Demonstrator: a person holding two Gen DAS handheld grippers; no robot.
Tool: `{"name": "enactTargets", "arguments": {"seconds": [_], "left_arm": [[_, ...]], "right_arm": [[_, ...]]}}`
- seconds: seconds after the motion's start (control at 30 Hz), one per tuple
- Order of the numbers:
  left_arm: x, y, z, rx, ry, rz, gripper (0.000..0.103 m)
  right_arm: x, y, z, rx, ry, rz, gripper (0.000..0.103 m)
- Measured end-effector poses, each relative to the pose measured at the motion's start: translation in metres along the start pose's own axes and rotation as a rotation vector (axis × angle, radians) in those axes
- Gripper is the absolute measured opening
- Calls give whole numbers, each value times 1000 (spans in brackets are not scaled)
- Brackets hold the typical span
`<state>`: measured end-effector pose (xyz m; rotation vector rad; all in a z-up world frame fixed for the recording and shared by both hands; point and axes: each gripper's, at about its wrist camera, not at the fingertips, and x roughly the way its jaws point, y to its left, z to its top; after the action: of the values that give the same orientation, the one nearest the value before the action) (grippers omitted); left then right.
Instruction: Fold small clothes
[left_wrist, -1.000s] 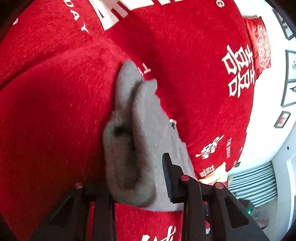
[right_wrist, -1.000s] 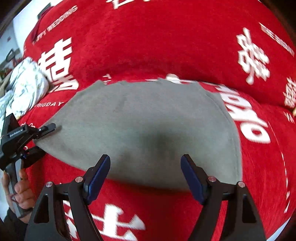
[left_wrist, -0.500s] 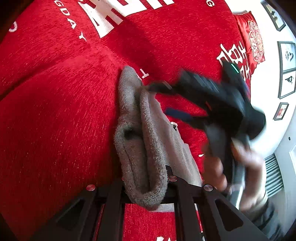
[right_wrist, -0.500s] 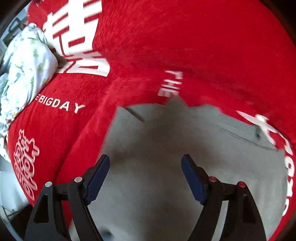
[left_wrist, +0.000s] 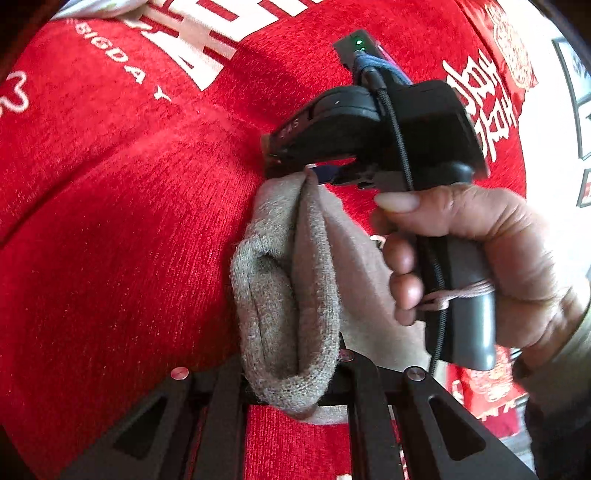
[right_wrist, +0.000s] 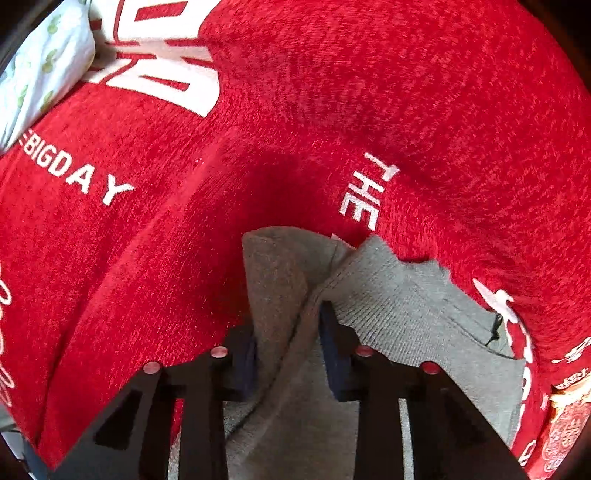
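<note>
red blanket under grey garment; floral cloth near; right hand-held gripper blocks view

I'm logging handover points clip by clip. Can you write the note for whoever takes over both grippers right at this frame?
Left gripper: jaws shut on a bunched edge of the small grey knit garment.
Right gripper: jaws shut on a gathered corner of the same garment, at its far end; the right hand squeezes the handle.
The garment lies on the red woven bedspread with white lettering, partly flat, with the pinched edge raised between the two grippers.
Done: both ends of one edge are gripped.
Left: carry that edge over to make the fold, lay it flat, release. No finished fold is visible yet.
</note>
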<state>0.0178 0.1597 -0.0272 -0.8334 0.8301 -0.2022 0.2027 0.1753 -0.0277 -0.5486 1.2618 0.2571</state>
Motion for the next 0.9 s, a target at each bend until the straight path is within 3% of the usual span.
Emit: {"name": "enactTargets", "arguments": {"seconds": [0.3, 0.9], "left_arm": [[-1, -7, -3, 37, -3, 57, 12], [-4, -49, -3, 167, -4, 177, 10]], "right_arm": [[-7, -7, 3, 25, -12, 36, 27], [-39, -61, -3, 159, -97, 277, 23]]}}
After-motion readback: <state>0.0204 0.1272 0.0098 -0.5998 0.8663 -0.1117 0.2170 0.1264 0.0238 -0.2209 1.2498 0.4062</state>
